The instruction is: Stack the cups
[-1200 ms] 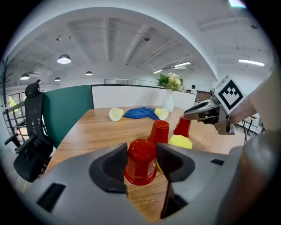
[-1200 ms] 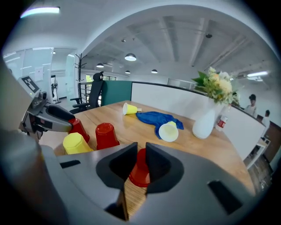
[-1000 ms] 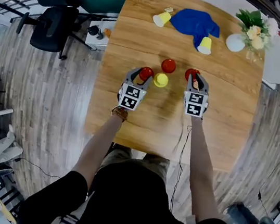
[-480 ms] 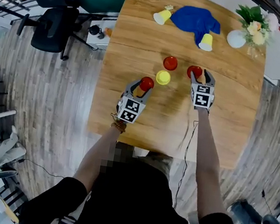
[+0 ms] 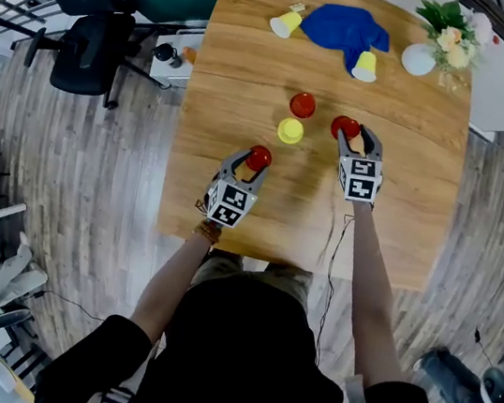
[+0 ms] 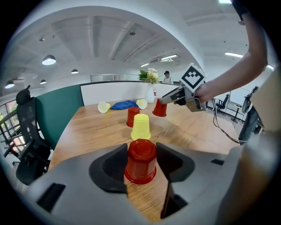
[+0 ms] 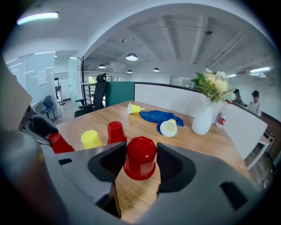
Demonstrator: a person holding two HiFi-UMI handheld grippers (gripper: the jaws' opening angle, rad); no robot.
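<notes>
Left hand-held gripper (image 6: 141,151): an upturned red plastic cup, the near red cup (image 6: 140,161), is being clamped between its two jaws, with both pads pressed against the cup's sides. Whether the rim is touching the wood cannot be told.

Right hand-held gripper (image 7: 141,153): its jaws have just been closing. A second upturned red plastic cup, the right red cup (image 7: 140,159), is being gripped between them and held slightly tilted.

Place of the held cups: in the head view the near red cup is being held at the near left of the group, apart from the rest. The right red cup is being held at the group's right side.

Standing cups: an upturned yellow plastic cup (image 5: 291,131) and a third red plastic cup (image 5: 302,105) are being left upside down between the two grippers, close together but not touching.

Lying cups: two more yellow plastic cups are being left on their sides at the far end. One (image 5: 283,24) is just left of a crumpled blue cloth (image 5: 346,26), the other (image 5: 364,67) at its near edge.

Stacking: all six cups are being kept separate.

Surface: everything is being carried by a light wooden surface (image 5: 404,201).

Far right corner: it is being occupied by a round white vase (image 5: 419,59) with pale flowers (image 5: 449,33).

Beside the surface: a black office chair (image 5: 82,46) is being shown on the plank floor at the left.
</notes>
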